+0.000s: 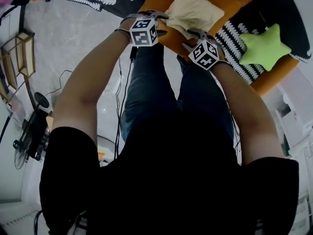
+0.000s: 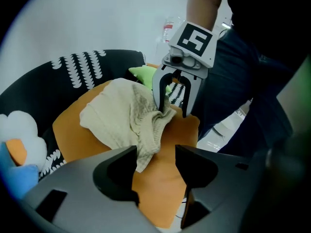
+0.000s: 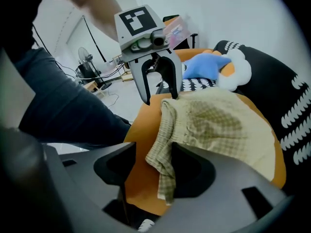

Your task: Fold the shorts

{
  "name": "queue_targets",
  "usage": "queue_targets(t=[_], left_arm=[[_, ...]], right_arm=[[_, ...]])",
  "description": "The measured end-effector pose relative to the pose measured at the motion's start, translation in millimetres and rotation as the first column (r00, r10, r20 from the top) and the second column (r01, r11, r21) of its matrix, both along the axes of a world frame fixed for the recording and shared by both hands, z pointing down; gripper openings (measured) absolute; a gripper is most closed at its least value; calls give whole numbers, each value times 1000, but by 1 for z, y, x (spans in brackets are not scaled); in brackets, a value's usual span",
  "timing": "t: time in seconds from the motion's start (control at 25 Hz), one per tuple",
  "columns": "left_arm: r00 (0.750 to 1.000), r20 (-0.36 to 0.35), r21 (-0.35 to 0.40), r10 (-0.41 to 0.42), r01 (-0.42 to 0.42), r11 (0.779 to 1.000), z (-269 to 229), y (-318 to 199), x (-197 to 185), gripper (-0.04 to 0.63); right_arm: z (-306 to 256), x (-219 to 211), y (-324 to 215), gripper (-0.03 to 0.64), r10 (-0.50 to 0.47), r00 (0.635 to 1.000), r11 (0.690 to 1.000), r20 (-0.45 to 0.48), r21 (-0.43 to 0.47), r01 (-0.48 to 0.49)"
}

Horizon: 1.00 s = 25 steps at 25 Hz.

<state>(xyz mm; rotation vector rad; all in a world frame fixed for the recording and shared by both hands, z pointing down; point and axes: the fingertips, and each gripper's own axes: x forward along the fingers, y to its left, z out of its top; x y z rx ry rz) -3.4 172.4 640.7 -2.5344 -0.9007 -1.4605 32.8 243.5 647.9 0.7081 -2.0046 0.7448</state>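
Lying on cushion: 1 pair of pale checked shorts (image 1: pixel 193 11), bunched up on the near part of the orange cushion (image 1: pixel 230 1).
Left gripper (image 2: pixel 154 166): your jaws stand wide; a ribbed corner of the shorts hangs just beside the left-hand jaw, with no pad pressing it.
Right gripper (image 3: pixel 148 166): your jaws stand apart; a loose fold of the shorts' edge droops between them, unclamped.
Marker cubes (image 1: pixel 143 32): 2, 1 on each gripper, with black-and-white square codes on their faces.
Surround: black cover (image 2: pixel 82 64) with white zigzag stripes; 1 green star pillow (image 1: pixel 264 45); 1 blue-and-white plush (image 3: pixel 209 64).
Writing: 1 bottle (image 2: pixel 167 30) with a red label, too blurred to read.
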Motion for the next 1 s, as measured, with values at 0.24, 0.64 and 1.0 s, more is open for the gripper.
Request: queue_targets(t=[0.24,0.64,1.0], left_arm=[[982,102,-79,-158,167,983,-35,-12,-8,274],[899,91,-135,-428,437,889,-158,-66,-10,278],[752,-98,-228,-652,621,750,-293,-104,21,270]], right_arm=[[-40,15,-14,244,203,975,976,87,-99,-194],[-148,75,-66,233,601,772,799,206,-172,-576],[-277,94,-110,232,520,807,841,281,-7,-540]])
